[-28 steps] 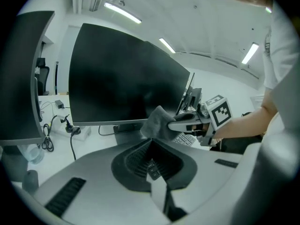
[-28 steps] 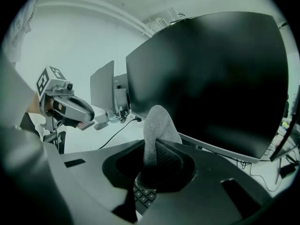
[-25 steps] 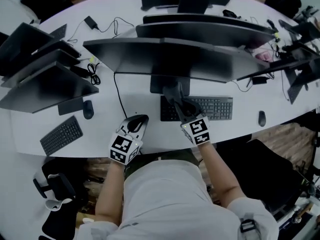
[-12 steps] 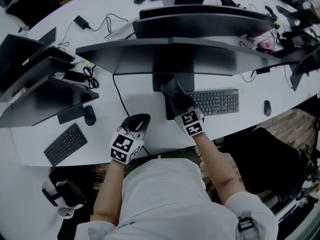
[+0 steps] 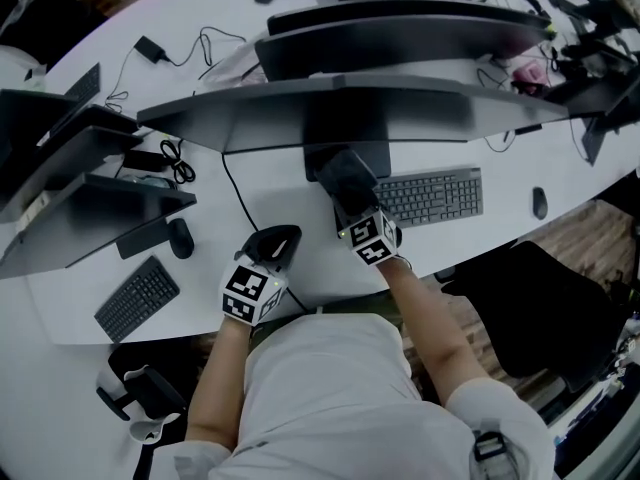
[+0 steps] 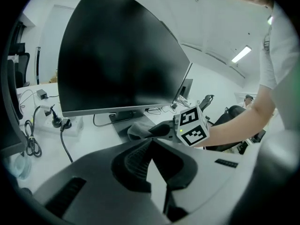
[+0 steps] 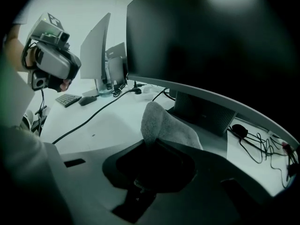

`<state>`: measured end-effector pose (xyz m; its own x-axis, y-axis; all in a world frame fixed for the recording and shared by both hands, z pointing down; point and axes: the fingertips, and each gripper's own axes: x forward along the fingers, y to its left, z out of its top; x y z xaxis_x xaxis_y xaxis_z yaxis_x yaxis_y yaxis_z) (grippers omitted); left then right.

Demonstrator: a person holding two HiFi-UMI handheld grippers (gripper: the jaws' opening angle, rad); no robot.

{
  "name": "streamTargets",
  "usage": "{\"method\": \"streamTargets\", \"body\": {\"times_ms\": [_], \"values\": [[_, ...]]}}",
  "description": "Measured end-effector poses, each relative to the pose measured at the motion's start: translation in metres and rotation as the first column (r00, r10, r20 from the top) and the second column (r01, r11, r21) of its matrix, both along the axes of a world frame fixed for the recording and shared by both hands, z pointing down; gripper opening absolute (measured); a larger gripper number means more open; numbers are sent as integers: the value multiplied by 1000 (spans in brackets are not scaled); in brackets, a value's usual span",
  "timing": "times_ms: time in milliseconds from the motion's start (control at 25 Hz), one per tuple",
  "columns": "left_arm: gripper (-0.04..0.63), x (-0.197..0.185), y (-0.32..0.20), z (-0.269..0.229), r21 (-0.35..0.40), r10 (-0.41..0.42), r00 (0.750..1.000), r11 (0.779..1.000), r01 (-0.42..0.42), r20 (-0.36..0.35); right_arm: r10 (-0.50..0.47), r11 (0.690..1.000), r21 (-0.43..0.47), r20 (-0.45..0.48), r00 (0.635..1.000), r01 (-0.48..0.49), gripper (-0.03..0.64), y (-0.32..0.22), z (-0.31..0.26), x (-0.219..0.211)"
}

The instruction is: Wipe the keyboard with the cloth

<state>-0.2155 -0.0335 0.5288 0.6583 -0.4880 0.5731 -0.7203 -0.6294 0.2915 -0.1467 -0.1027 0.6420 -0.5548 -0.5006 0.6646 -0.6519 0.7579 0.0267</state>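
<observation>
The left gripper (image 5: 272,248) is held over the white worktop (image 5: 310,270), fingers pressed together on nothing. The fluffy grey cloth (image 7: 161,123) is pinched in the right gripper (image 5: 352,200), apparently at the left end of the flat grey keyboard (image 5: 435,195).

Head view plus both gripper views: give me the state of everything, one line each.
Left gripper: shut, nothing between the jaws.
Right gripper: shut on the cloth.
Cloth: bunched, clamped, at the keyboard's left end.
Keyboard: flat on the desk.
Monitor: screen dark.
</observation>
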Motion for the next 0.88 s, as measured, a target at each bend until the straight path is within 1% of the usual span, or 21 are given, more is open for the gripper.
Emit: {"method": "streamTargets", "body": {"times_ms": [280, 560, 880], "values": [[-2, 6, 5, 7, -20, -9, 1000, 1000, 9, 11, -33, 999, 7, -31, 999, 33, 63, 1, 11, 5], [-2, 17, 8, 10, -36, -47, 999, 998, 47, 10, -33, 999, -3, -27, 999, 33, 63, -2, 10, 21], [-2, 35, 11, 9, -39, -85, 996, 996, 85, 8, -11, 1000, 0, -22, 1000, 11, 63, -4, 8, 48]]}}
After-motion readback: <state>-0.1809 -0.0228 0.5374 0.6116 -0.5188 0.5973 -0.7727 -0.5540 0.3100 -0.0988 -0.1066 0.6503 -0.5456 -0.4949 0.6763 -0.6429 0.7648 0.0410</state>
